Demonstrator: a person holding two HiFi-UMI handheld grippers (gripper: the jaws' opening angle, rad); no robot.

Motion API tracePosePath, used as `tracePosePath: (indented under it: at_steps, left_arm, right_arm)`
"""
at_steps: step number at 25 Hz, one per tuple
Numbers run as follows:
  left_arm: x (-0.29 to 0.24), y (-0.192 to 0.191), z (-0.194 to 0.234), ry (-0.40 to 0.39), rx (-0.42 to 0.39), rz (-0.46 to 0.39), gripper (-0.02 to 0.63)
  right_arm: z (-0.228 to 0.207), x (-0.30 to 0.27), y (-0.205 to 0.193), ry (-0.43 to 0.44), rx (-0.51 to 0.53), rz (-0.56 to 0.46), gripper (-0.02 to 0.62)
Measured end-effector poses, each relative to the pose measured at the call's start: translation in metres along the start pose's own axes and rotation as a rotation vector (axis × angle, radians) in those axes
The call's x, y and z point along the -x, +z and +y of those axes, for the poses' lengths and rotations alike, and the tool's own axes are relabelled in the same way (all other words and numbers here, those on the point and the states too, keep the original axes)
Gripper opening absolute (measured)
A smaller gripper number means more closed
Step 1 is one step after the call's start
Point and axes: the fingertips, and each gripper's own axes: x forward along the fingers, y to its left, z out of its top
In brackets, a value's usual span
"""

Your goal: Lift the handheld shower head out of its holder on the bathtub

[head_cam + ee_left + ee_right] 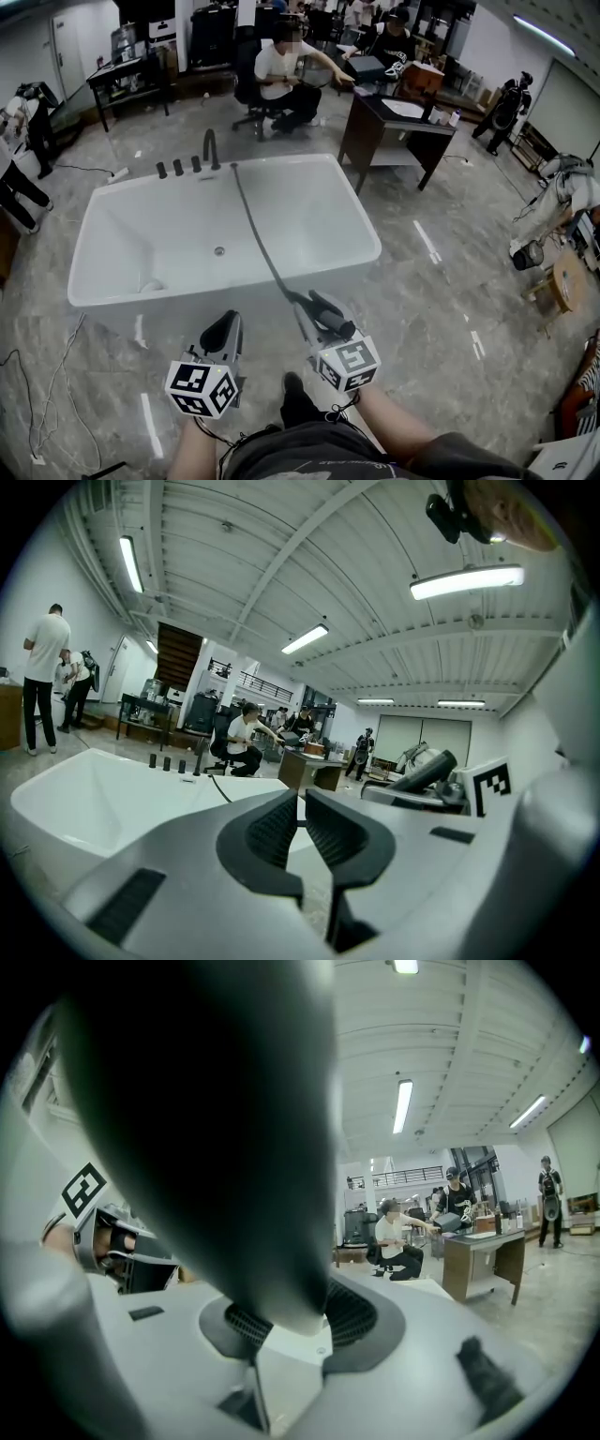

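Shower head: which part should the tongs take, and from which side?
The slim dark handle of the shower head, near where the hose joins, squeezed across its width from the person's side of the bathtub. The right tongs hold it so: narrow enough for the pads, hose trailing away freely.

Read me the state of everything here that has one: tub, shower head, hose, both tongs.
bathtub: empty, no water seen.
shower head: out of its holder, clamped in the right tongs.
hose: stretched across the bathtub to the shower head.
right tongs: shut on shower head.
left tongs: shut, empty.
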Motion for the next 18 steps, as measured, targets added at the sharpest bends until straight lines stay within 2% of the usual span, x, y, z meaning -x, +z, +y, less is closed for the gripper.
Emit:
tracePosePath:
  at_steps: [11,18]
  left_arm:
    - [0.01,-0.004,0.011,0.032,0.008,-0.005,0.035]
    - [0.005,-0.001,0.012,0.048,0.004,0.012,0.035]
  right_arm:
    - [0.005,-0.002,-0.009,0.003,0.003,0.017,0.137]
    - [0.001,-0.006,0.0,0.02,0.006,0.024,0.137]
